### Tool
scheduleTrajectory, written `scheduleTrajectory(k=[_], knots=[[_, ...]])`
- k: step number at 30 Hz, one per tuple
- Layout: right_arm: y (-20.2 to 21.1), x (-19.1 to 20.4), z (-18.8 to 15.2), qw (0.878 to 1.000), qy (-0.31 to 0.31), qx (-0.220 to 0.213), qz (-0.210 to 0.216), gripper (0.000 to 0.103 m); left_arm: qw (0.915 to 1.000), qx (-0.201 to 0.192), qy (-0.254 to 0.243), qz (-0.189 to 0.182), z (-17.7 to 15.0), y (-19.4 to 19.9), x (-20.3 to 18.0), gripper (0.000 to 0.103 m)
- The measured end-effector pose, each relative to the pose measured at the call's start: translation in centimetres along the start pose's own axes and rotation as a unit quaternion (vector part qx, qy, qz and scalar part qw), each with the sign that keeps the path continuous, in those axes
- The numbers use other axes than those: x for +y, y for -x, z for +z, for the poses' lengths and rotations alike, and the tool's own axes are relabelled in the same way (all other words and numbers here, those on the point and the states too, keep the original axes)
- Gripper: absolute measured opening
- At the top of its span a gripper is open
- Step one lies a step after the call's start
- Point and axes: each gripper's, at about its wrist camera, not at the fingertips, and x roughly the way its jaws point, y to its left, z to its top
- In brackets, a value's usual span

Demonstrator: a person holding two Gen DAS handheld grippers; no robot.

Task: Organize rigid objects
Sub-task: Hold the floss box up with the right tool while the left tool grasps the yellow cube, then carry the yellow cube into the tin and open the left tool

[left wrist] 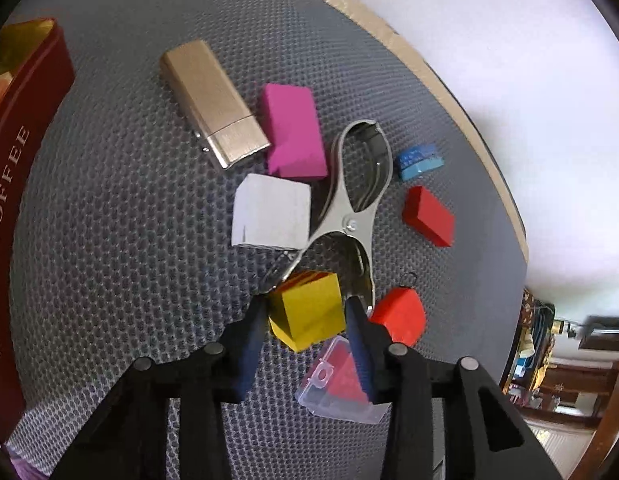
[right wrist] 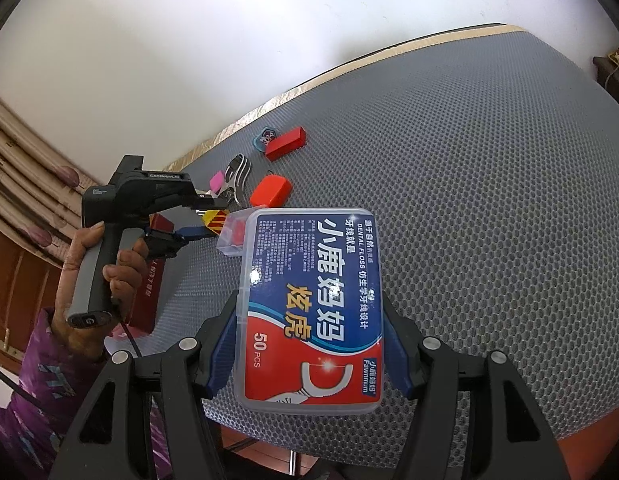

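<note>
My left gripper is shut on a yellow cube, held just above the grey mat; it also shows in the right wrist view. My right gripper is shut on a clear dental floss box with a blue and red label. On the mat lie a gold case, a magenta block, a white cube, a metal clamp, a blue eraser, a red block, a red-orange tag and a small clear box.
A dark red toffee tin stands open at the left edge of the mat. The mat's tan far edge meets a white wall. A person's hand holds the left gripper's handle. Wooden furniture stands at the right.
</note>
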Motion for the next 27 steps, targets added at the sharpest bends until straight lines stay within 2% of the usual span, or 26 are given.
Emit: scheduleTrajectory(k=[3, 8, 16, 19, 23, 27], knots=[[0.1, -0.1, -0.1, 1.0, -0.004, -0.002, 0.0, 0.06, 0.9998, -0.007, -0.014, -0.008, -0.6, 0.5, 0.0, 0.034], [0.4, 0.5, -0.2, 1.0, 0.005, -0.006, -0.003, 0.06, 0.9991, -0.015, -0.032, -0.025, -2.7, 2.4, 0.4, 0.032], [-0.4, 2.4, -0.9, 0.999, 0.03, -0.004, -0.02, 0.06, 0.9961, -0.04, -0.062, -0.048, -5.9, 7.6, 1.4, 0.032], [0.1, 3.7, -0.9, 0.999, 0.047, -0.017, -0.021, 0.06, 0.9947, -0.049, -0.074, -0.053, -5.3, 10.4, 3.3, 0.032], [0.2, 5.4, -0.8, 0.998, 0.064, -0.022, -0.016, 0.06, 0.993, -0.081, -0.077, -0.038, -4.8, 15.2, 6.3, 0.032], [-0.7, 6.9, -0.7, 0.997, 0.073, -0.011, -0.003, 0.06, 0.9901, -0.122, -0.068, 0.003, -3.7, 19.3, 10.8, 0.032]])
